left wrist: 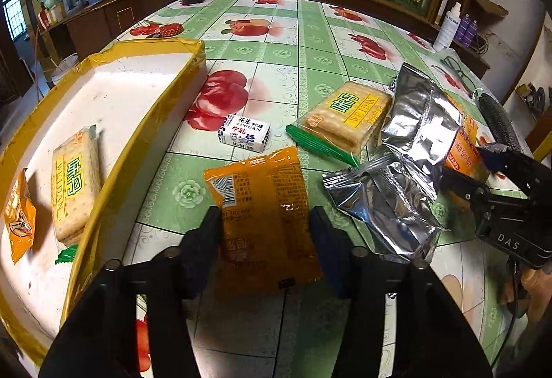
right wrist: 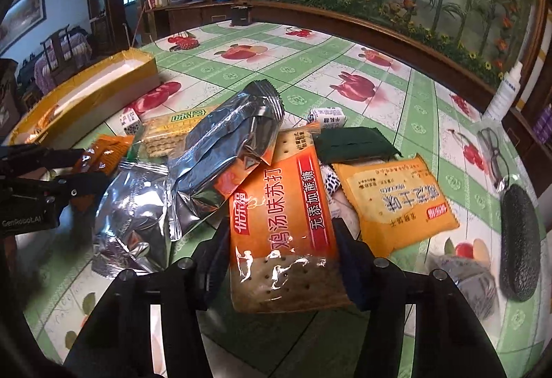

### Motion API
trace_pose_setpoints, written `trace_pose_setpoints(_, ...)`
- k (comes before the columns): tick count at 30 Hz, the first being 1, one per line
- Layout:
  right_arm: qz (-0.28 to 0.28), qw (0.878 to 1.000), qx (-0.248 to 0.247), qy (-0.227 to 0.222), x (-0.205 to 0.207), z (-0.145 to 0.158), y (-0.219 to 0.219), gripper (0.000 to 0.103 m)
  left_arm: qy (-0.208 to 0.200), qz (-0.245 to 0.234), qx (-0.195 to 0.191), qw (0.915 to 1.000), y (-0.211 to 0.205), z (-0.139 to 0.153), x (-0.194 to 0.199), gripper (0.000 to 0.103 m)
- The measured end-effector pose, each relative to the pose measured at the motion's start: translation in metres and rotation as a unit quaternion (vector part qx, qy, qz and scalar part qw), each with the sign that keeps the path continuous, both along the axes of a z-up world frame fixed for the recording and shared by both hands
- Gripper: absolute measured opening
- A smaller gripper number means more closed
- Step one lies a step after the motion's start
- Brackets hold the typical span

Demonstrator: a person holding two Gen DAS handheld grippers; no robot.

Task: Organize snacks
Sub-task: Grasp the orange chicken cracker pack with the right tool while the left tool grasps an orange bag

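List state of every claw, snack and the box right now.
left claw: shut on orange packet
right claw: shut on soda cracker pack
box: open, holds a WEIDAN pack and a small orange packet
silver pouches: sealed, crumpled, lying on the table
nougat candy: wrapped, lying alone

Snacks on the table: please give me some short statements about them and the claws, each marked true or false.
1. The left claw grips an orange packet. True.
2. The yellow-edged box holds no snacks. False: a Weidan cracker pack and a small orange packet lie inside.
3. The right claw grips a silver pouch. False: it grips an orange soda cracker pack.
4. A white nougat candy lies on the tablecloth outside the box. True.
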State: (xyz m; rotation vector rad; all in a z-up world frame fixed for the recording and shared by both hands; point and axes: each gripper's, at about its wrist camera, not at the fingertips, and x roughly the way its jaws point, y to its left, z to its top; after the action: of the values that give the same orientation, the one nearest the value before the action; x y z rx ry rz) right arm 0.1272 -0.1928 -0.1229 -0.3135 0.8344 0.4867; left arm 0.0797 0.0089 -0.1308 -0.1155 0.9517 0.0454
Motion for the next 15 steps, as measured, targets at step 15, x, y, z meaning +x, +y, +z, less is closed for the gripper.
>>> trace_pose_setpoints(15,-0.057,0.982,0.174,0.039,-0.050,0.030,-0.064,0.056,-0.068,-0.015,-0.031,0.9971,0.004,0.044,-0.041,0.039)
